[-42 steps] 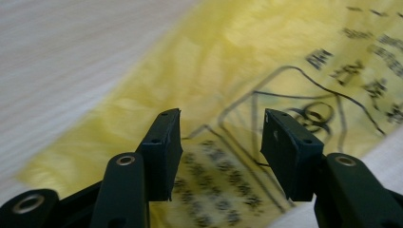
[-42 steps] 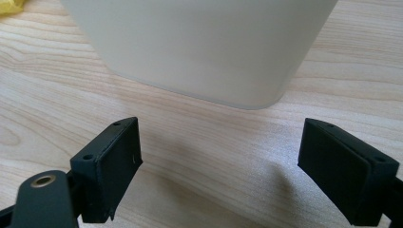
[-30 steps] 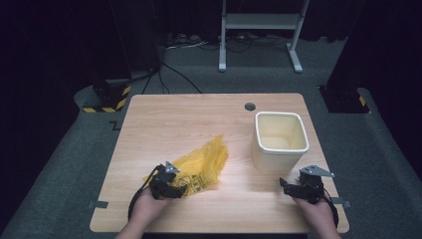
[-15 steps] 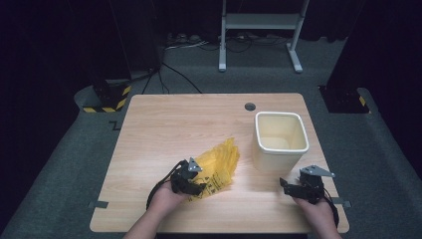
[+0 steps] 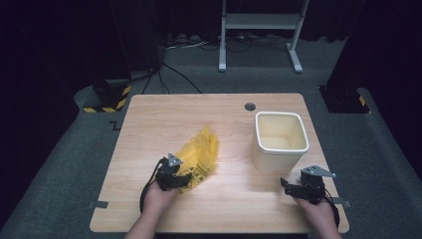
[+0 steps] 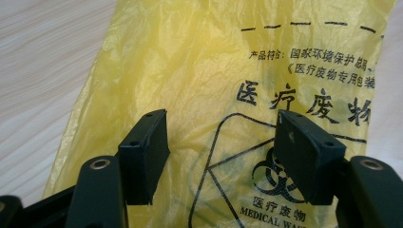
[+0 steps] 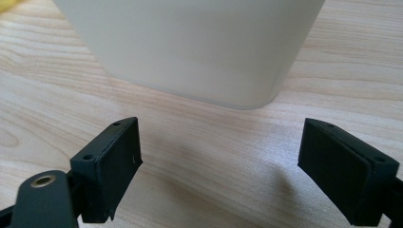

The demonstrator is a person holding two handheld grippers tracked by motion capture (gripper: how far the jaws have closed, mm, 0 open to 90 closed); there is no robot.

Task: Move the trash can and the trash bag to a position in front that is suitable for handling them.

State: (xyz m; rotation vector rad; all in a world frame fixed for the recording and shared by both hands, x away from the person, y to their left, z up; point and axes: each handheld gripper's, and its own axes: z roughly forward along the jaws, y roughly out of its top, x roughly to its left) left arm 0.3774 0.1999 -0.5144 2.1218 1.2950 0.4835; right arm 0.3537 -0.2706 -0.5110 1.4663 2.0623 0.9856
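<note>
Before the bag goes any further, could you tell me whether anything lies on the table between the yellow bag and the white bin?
Nothing visible does. Bare wood separates the yellow bag from the white bin. The left gripper is over the bag's near end; the right gripper waits open in front of the bin.

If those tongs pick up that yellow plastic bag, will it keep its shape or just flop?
Probably flop: the yellow bag is thin, wrinkled film lying flat on the table. It looks very light, so a push may just crumple or slide it. The left tongs stand open over it, and the smooth film may slip.
</note>
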